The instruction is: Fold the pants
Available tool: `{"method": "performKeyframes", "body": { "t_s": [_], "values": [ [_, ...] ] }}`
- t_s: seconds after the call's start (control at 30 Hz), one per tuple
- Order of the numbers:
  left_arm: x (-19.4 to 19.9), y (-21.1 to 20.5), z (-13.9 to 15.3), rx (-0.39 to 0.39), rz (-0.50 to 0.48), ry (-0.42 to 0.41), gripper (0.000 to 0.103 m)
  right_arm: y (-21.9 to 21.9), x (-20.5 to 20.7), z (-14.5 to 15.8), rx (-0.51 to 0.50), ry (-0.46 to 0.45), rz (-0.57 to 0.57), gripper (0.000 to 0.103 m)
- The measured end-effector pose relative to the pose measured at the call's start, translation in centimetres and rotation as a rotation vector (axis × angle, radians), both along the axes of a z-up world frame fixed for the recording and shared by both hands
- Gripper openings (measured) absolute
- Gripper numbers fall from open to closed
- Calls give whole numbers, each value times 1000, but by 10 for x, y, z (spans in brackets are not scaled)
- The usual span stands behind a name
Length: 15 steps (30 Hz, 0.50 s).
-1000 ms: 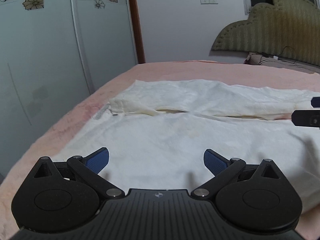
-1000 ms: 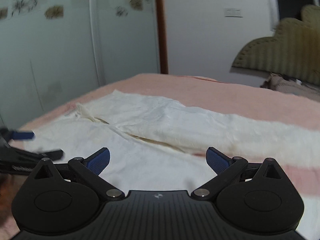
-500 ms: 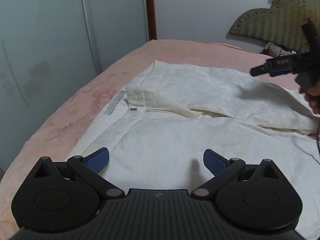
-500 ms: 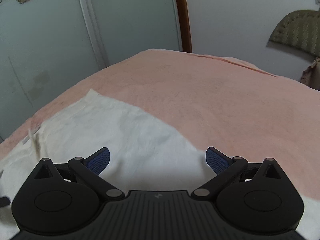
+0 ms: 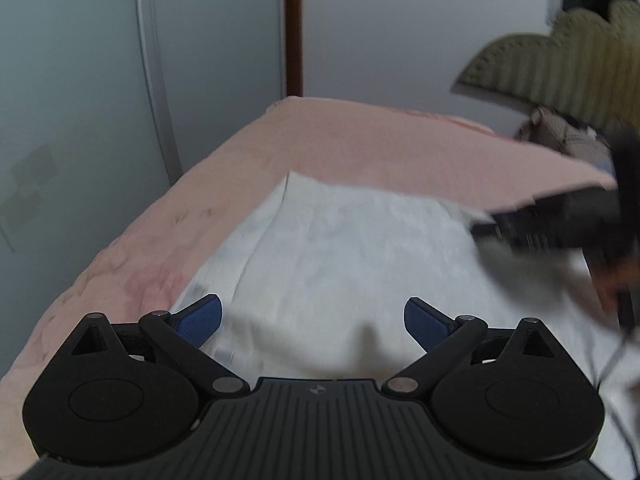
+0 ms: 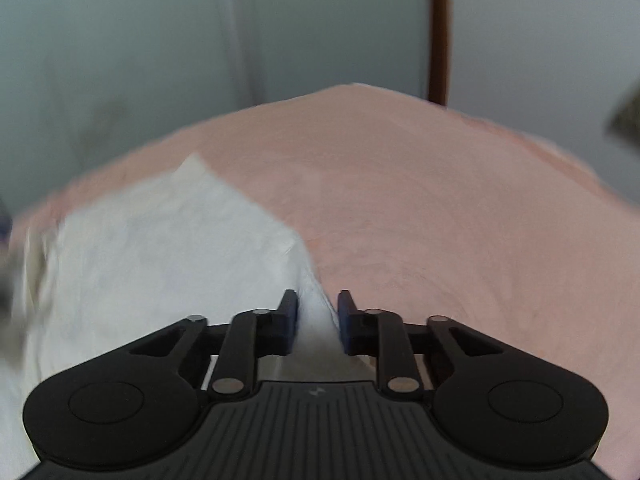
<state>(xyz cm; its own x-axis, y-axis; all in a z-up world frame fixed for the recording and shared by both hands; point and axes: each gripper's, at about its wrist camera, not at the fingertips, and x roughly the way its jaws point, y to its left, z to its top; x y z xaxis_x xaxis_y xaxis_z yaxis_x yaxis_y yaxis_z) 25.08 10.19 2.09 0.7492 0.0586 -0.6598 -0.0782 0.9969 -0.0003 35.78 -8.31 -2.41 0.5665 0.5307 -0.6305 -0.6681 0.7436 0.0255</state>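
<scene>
While left gripper (image 5: 313, 318) gapes, right gripper (image 6: 318, 316) pinches pants (image 6: 160, 248).

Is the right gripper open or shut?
Shut on the pants: the right gripper has its fingers pinched on a ridge of white cloth.

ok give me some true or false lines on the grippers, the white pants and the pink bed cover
1. The right gripper has closed in on an edge of the white fabric pants. True.
2. The left gripper is clamped shut. False: its blue pads stand wide apart.
3. The pants lie on a pink bed cover. True.
4. The pants are black. False: they are white.
</scene>
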Motion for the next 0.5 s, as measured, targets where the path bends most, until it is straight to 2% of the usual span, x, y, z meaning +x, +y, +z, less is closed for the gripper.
{"method": "performKeyframes", "body": {
  "t_s": [0.07,0.17,0.23,0.3,0.4,0.5],
  "values": [
    [26,7,2,-87,36,18,99,16,-27,5,-95,-144,51,16],
    [61,26,1,-294,84,79,98,35,-75,9,-242,-347,138,15],
    [80,41,-2,-447,118,103,98,42,-104,7,-304,-430,195,9],
    [97,51,-6,-554,145,124,99,47,-125,1,-364,-488,235,8],
    [120,57,-12,-647,152,161,99,52,-147,-13,-441,-543,292,8],
    [137,55,-15,-662,135,204,94,52,-150,-21,-442,-542,296,8]
  ]
}}
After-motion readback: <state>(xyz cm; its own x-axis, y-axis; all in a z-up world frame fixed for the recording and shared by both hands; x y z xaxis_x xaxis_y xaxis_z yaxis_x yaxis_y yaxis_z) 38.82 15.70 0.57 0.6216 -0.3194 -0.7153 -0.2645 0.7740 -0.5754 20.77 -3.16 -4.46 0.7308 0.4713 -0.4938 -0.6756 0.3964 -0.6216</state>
